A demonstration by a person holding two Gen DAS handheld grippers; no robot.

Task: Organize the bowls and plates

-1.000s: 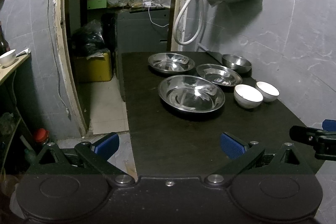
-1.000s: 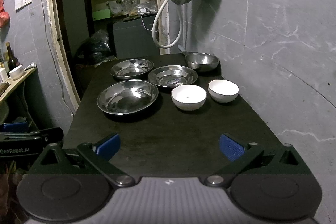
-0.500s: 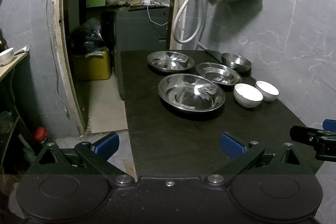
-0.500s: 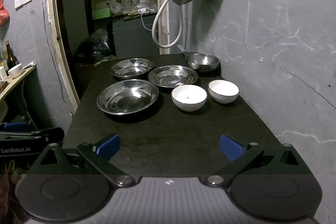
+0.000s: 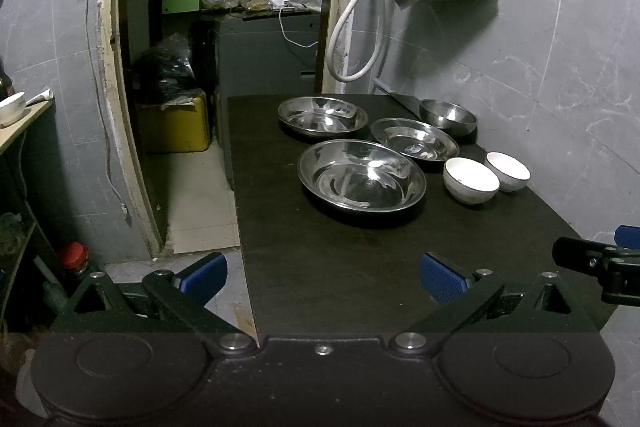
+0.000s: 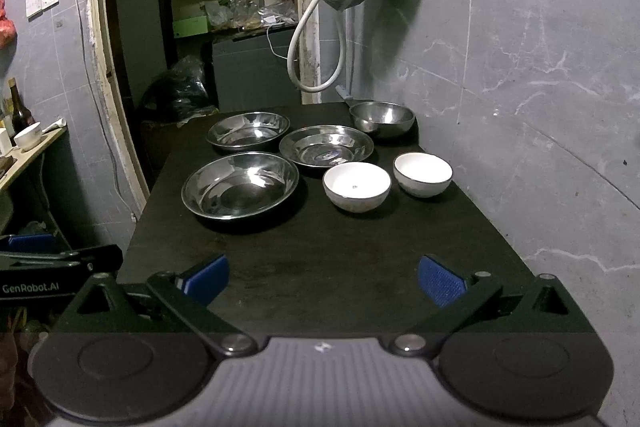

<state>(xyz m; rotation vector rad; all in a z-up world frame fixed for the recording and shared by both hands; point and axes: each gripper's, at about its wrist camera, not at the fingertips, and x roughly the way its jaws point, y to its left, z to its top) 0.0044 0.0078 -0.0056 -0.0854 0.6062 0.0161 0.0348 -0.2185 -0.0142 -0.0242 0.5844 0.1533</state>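
Both your grippers, left gripper (image 5: pixel 322 277) and right gripper (image 6: pixel 323 279), stand wide apart, empty.
Round steel plates (image 6: pixel 240 184) and white ceramic bowls (image 6: pixel 356 185) sit well ahead on the black table (image 6: pixel 320 259); grey marbled wall (image 6: pixel 520 67) alongside.

My left gripper (image 5: pixel 322 273): black linkage arms, blue ribbed pads (image 5: pixel 442 277), silver screws; right gripper (image 6: pixel 322 275) matches, grey ribbed housing.

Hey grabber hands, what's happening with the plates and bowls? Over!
Left gripper open, empty. Right gripper open, empty. Steel plates and white bowls untouched on table. Nothing in the way.
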